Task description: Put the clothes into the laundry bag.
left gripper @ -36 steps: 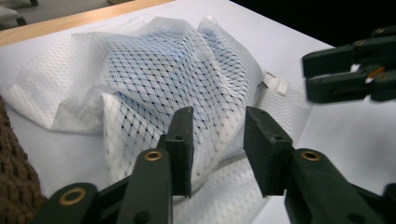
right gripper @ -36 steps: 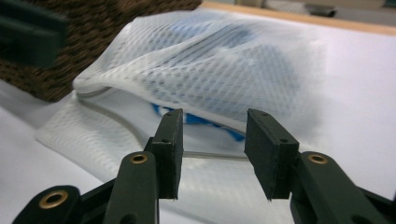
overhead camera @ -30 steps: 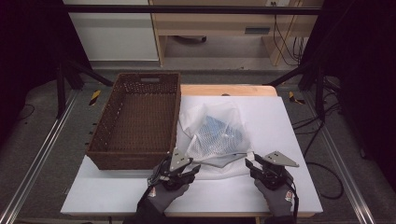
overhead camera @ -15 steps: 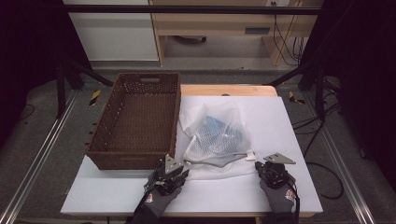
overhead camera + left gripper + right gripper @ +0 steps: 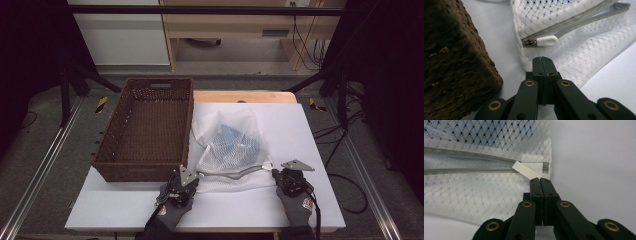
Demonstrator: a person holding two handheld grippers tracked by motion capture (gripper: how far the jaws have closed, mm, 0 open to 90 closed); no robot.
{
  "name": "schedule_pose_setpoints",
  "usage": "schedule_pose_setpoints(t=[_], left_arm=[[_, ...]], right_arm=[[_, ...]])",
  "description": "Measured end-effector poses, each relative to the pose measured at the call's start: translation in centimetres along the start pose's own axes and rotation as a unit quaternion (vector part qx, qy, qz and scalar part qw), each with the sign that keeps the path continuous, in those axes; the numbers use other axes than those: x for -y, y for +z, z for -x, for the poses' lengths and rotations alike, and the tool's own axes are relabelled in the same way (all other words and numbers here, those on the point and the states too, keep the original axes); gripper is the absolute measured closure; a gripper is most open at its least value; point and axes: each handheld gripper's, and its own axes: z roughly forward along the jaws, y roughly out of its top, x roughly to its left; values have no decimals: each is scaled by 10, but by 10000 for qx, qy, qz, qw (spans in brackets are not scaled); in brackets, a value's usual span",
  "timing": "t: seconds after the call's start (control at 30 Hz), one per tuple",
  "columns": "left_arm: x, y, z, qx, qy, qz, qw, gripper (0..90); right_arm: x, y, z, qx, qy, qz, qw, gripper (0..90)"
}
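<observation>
1. Two claws are pinched fully together on the near edge of a white mesh bag (image 5: 231, 155), one at each front corner; the left claw (image 5: 186, 179) and right claw (image 5: 283, 176) have both just been closing.
2. Left claw (image 5: 542, 60): jaws meet with the mesh hem nipped between their tips; the white zipper pull (image 5: 547, 40) lies just ahead of them, untouched.
3. Right claw (image 5: 540, 181): jaws meet on the bag's corner, where a white tab (image 5: 524, 170) runs into them; the grey zipper (image 5: 469, 157) stretches away beyond.
4. Something blue shows through the mesh, farther ahead of both claws.
5. Done, by my reading: the grasp is made. Left: lifting the bag, probably into the brown wicker basket (image 5: 145, 130), which stands open just beside the left claw.
6. Everything rests on a white table (image 5: 310, 130); beyond are grey floor, metal rails, cables and a pale cabinet in a dim room.
</observation>
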Motion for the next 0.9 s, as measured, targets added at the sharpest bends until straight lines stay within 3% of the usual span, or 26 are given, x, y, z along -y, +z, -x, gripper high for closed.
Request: schedule_pose_setpoints(t=[0.23,0.47,0.7,0.9], left_arm=[[4,-4,-2,151,-45,15,9999,900],[7,-6,-3,180,-26,90,9998,894],[8,-16,-11,248,-56,353,9991,783],[11,-29,-16,503,-49,528,9973,682]], right_arm=[[6,-22,3,-143,141,41,9998,900],[15,-21,4,-124,139,-101,9998,889],[19,-27,17,-184,246,386,9988,671],[19,-33,26,-80,314,707,9970,452]])
